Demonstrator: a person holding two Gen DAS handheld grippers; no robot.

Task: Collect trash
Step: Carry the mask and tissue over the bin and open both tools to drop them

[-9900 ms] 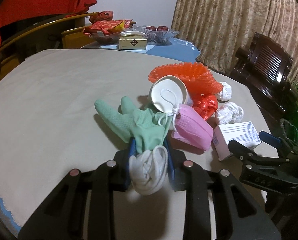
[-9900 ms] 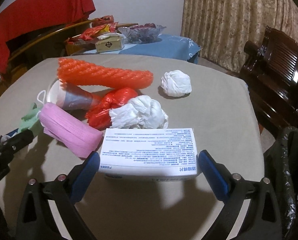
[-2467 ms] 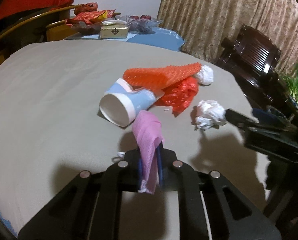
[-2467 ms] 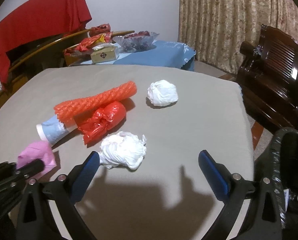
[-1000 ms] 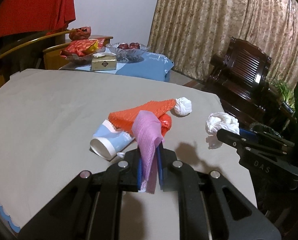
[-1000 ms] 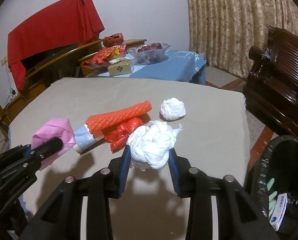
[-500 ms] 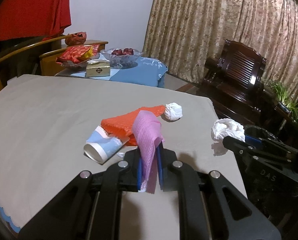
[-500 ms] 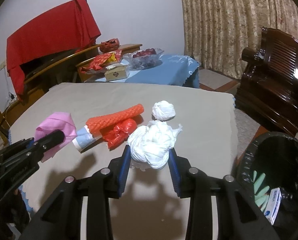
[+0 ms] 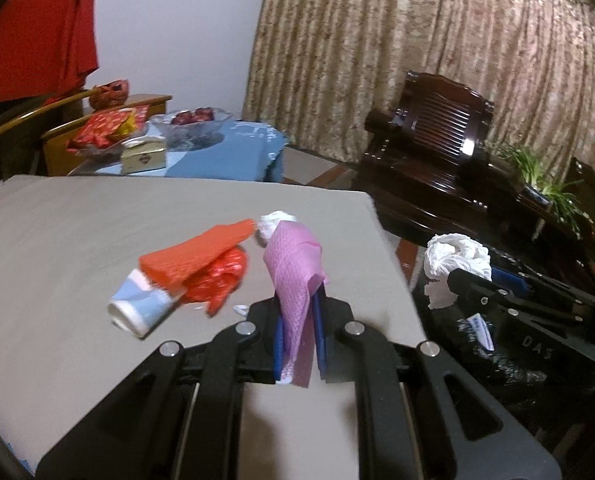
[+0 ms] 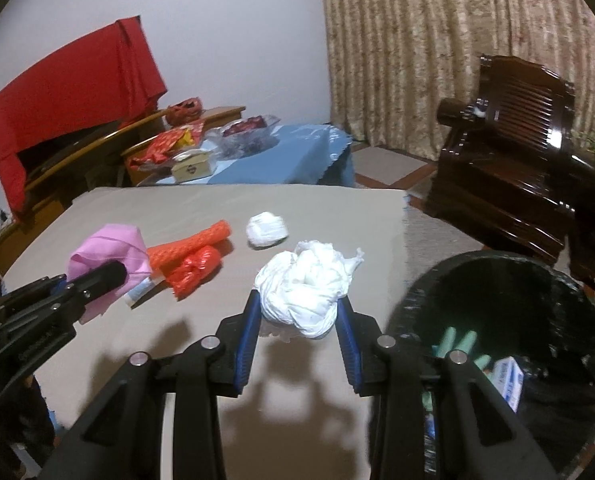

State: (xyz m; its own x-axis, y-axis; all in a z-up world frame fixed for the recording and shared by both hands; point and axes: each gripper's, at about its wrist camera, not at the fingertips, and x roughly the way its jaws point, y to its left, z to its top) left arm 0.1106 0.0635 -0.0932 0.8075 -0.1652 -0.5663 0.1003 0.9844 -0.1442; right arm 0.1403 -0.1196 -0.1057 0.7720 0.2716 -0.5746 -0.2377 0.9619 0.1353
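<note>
Pink and soft, the face mask (image 9: pixel 295 268) is sitting squeezed between the blue pads of the left gripper (image 9: pixel 299 336), whose fingers are nearly together around it. The mask is sticking up above the pads and hanging out a little below them, over the tabletop (image 9: pixel 77 240) near its right edge.

The right gripper (image 10: pixel 300 330) is holding a white crumpled wad (image 10: pixel 303 286) between its blue pads (the fingers are partway apart, because the wad is fat). It is hanging above the right edge of the tabletop, just beside the black trash bin (image 10: pixel 509 276). Inside the bin, a green glove (image 10: pixel 459 342) and a white box (image 10: pixel 509 378) are lying at the bottom.

More trash is waiting in the middle of the tabletop. An orange mesh sleeve (image 9: pixel 199 254) is lying across a red plastic bag (image 9: pixel 217 276), and a blue and white paper cup (image 9: pixel 141 310) is lying on its side, touching them. A small white ball of paper (image 10: pixel 266 230) is sitting just beyond them, toward the far edge.

Past the far edge, a small table with a blue cloth (image 10: pixel 281 164) is carrying a glass bowl and a little box. A dark wooden chair (image 10: pixel 509 152) is standing in front of the curtain (image 10: pixel 437 52).
</note>
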